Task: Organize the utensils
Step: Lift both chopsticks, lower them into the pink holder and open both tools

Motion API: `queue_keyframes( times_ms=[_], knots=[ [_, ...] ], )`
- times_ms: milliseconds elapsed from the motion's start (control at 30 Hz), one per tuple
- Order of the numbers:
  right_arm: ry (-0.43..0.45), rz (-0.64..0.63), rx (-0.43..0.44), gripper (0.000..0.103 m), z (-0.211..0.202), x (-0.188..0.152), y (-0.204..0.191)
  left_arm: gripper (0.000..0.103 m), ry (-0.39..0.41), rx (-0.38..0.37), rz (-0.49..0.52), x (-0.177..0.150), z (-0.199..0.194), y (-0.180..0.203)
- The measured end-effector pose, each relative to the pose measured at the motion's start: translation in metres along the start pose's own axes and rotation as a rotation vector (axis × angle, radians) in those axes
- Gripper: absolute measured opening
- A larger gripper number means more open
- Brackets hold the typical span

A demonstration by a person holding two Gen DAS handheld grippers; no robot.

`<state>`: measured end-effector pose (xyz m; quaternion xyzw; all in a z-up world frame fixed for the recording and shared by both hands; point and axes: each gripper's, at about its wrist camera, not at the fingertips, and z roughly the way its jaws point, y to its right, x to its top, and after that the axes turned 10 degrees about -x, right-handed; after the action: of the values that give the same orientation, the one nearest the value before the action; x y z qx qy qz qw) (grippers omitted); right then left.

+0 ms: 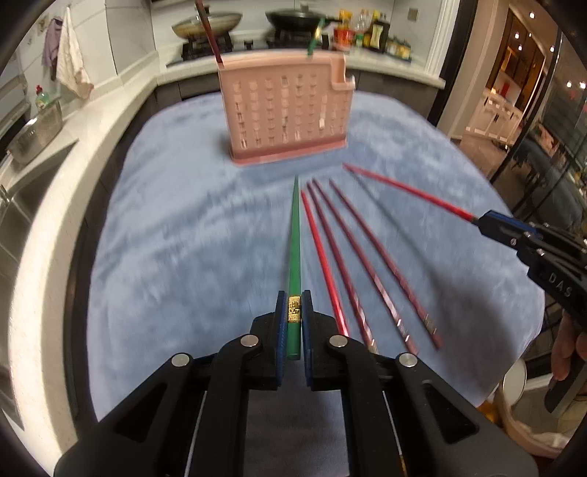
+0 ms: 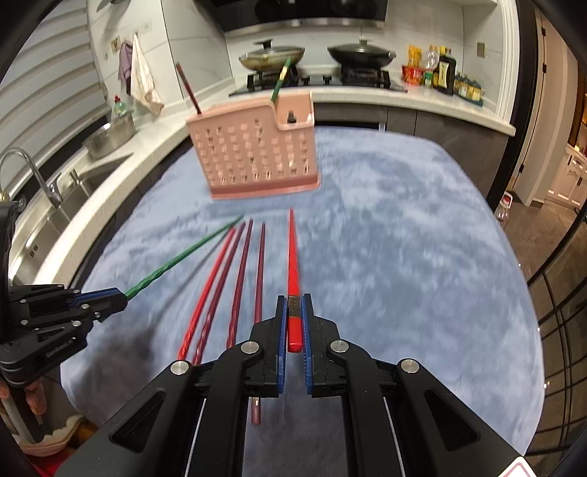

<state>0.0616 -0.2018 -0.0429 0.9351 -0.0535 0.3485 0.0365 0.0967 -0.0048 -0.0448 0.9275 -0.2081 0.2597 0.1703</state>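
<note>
My left gripper (image 1: 294,299) is shut on a green chopstick (image 1: 294,235) that points toward the pink perforated utensil holder (image 1: 286,113). My right gripper (image 2: 294,302) is shut on a bright red chopstick (image 2: 292,253), also aimed at the holder (image 2: 253,161). Both chopsticks are lifted off the blue cloth (image 1: 183,227). Several red and maroon chopsticks (image 1: 352,264) lie side by side on the cloth between the two grippers. A maroon chopstick (image 1: 209,31) and a green one (image 1: 314,38) stand in the holder.
A white counter with a sink (image 2: 55,205) and metal bowl (image 1: 35,134) runs along the left. Behind the holder are a stove with two pans (image 2: 315,55) and bottles (image 2: 440,73). A person's hand (image 1: 567,348) shows at right.
</note>
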Motion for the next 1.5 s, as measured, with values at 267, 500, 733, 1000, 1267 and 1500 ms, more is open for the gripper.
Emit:
queue_keyframes(
  times_ms=[267,500,733,1000,1267,1500],
  knots=[
    [0.113,0.017,0.009,0.007,-0.023,0.041,0.008,0.007,0.145,0.01,0.009,0.05,-0.035,-0.004],
    [0.201,0.047,0.033,0.007,-0.037,0.084,0.018,0.007,0.237,0.036,0.03,0.09,-0.054,-0.008],
    [0.282,0.062,0.061,0.007,-0.049,0.123,0.022,0.007,0.315,0.042,0.048,0.129,-0.072,-0.007],
    [0.383,0.066,0.096,0.007,-0.061,0.173,0.021,0.007,0.424,0.064,0.077,0.178,-0.097,-0.004],
    [0.49,0.1,0.137,0.007,-0.068,0.236,0.014,0.007,0.573,0.07,0.087,0.236,-0.134,-0.007],
    [0.525,0.117,0.158,0.007,-0.053,0.291,-0.005,0.007,0.645,0.069,0.094,0.278,-0.135,-0.016]
  ],
)
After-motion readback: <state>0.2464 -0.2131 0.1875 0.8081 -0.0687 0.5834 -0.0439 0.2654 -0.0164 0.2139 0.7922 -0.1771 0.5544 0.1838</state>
